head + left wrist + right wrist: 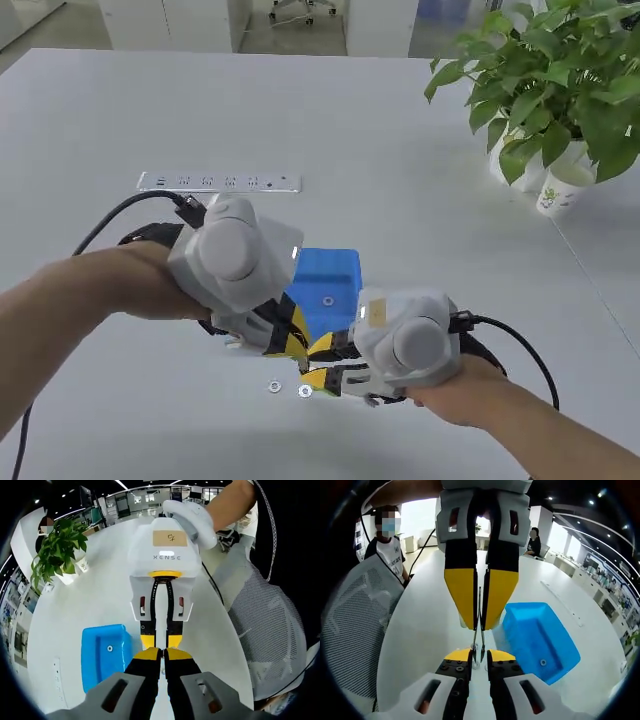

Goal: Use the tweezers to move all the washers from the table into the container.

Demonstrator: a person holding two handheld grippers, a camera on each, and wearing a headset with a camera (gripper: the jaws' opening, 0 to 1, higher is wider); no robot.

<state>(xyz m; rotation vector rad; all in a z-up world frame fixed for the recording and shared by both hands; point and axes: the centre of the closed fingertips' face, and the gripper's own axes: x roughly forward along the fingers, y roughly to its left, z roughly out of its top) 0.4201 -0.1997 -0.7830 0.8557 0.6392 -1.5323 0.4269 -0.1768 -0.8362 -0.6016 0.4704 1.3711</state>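
1. Two small, flat, silver metal washers (275, 386) are lying on the white table (420, 200), just beside the meeting gripper tips. A third is already sitting in the blue rectangular plastic container (345, 268).
2. The washers are looking light, stiff and slick and are lying flat against the table. I am judging that the tips should pinch across the ring, with one tip through the hole.
3. The thin, bright metal tweezers (480, 640) are running between the yellow pads of the left gripper (480, 626), whose narrow jaws are clamping them. The springy legs are likely to twist if held too near the tips.
4. The right gripper (480, 656) is standing nearly closed about the tweezers' lower end. I cannot tell whether its pads are pressing.
5. The right gripper view is laying out the tweezers' legs plainly. The head view is hiding them behind the gripper bodies but is giving the table washers. The left gripper view is showing the container just beside the jaws.
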